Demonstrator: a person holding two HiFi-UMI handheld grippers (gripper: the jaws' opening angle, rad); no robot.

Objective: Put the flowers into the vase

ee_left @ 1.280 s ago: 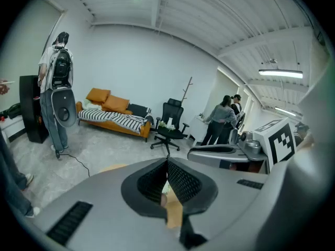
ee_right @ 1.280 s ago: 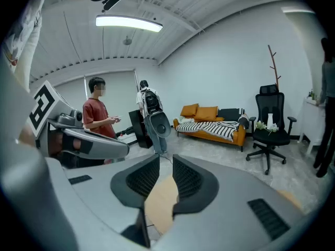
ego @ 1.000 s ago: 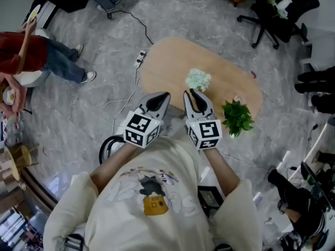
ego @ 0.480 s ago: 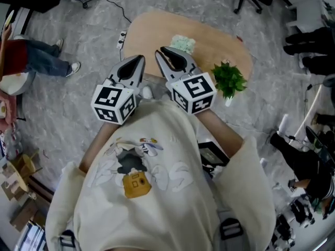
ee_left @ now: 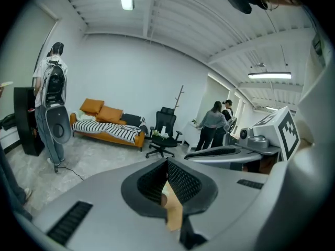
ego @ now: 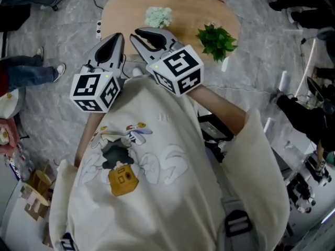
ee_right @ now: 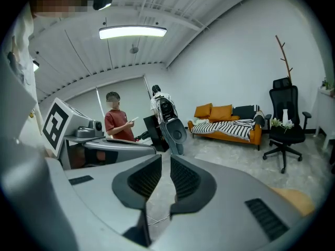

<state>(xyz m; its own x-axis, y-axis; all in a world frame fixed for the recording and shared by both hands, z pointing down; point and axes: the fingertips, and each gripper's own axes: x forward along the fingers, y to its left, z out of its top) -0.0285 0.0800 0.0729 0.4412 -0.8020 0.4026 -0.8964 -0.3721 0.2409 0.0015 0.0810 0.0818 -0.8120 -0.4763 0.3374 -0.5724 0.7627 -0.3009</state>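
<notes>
A pale green-white flower bunch (ego: 158,15) lies on the oval wooden table (ego: 125,9). A leafy green bunch (ego: 216,38) stands in a white vase (ego: 225,64) at the table's right edge. Both grippers hang close to my chest, short of the table and holding nothing. My left gripper (ego: 116,37) (ee_left: 167,163) is shut, its pads touching. My right gripper (ego: 138,33) (ee_right: 166,158) is open by a narrow gap, with only floor showing through it. The left gripper view catches the right gripper (ee_left: 230,151) alongside.
A power strip (ego: 98,29) and cable lie on the grey floor left of the table. An orange striped sofa (ee_right: 235,127) and a black office chair (ee_right: 285,124) stand by the wall. A person in red (ee_right: 116,122) stands nearby; others (ee_left: 212,127) stand by a desk.
Both grippers have risen toward my head and look larger. The table, flowers and vase have slid toward the top of the head view.
</notes>
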